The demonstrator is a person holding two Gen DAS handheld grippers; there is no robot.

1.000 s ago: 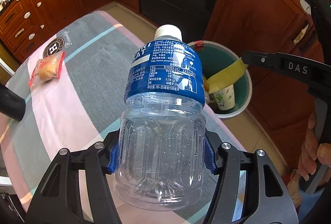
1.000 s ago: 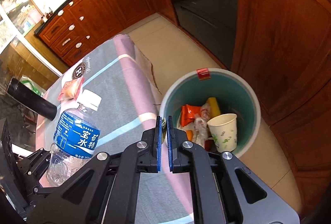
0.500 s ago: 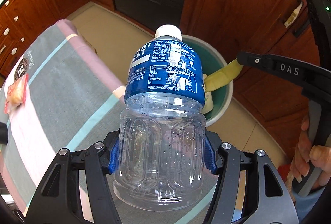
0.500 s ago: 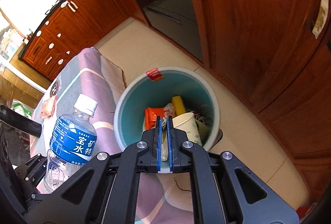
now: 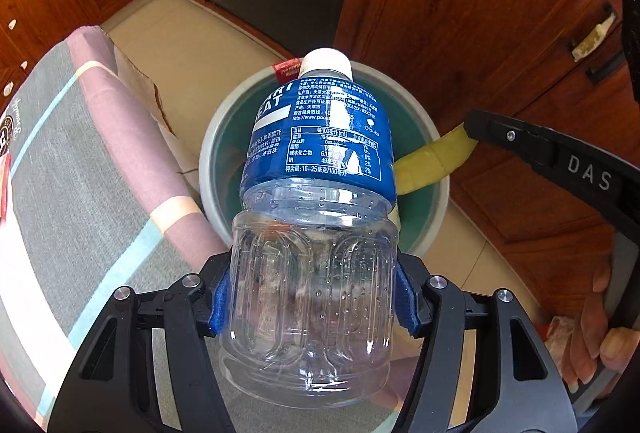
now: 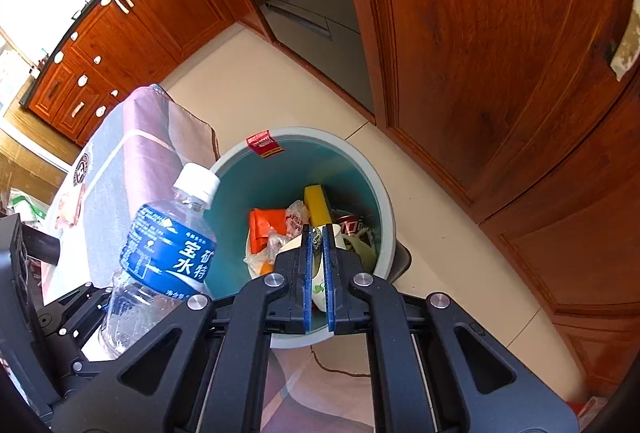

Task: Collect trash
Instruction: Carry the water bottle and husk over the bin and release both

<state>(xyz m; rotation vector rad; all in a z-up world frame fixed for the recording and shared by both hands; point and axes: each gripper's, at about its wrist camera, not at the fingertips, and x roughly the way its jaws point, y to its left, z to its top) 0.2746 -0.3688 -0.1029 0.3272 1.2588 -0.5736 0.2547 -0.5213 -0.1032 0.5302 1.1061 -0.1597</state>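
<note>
Empty bottle (image 5: pixel 316 217) clamped in left gripper (image 5: pixel 314 297), banana peel (image 5: pixel 432 161) pinched in right gripper (image 6: pixel 317 265). Both best centred over bin (image 6: pixel 384 201) before release.

On my left wrist view, the bottle (image 5: pixel 316 217) wears a blue label (image 5: pixel 320 137) showing "http://www.poca", "Otsuka", white letters "EAT", "每100毫升 (mL)", "49毫克" and "16~25毫克/100毫升". At 3 o'clock, the right gripper's black arm (image 5: pixel 560 161) reads "DAS". On my right wrist view, the same label (image 6: pixel 172 249) reads "宝矿水特" at 9 o'clock. The red sticker (image 6: pixel 264 144) on the bin rim has print I cannot read.
</note>
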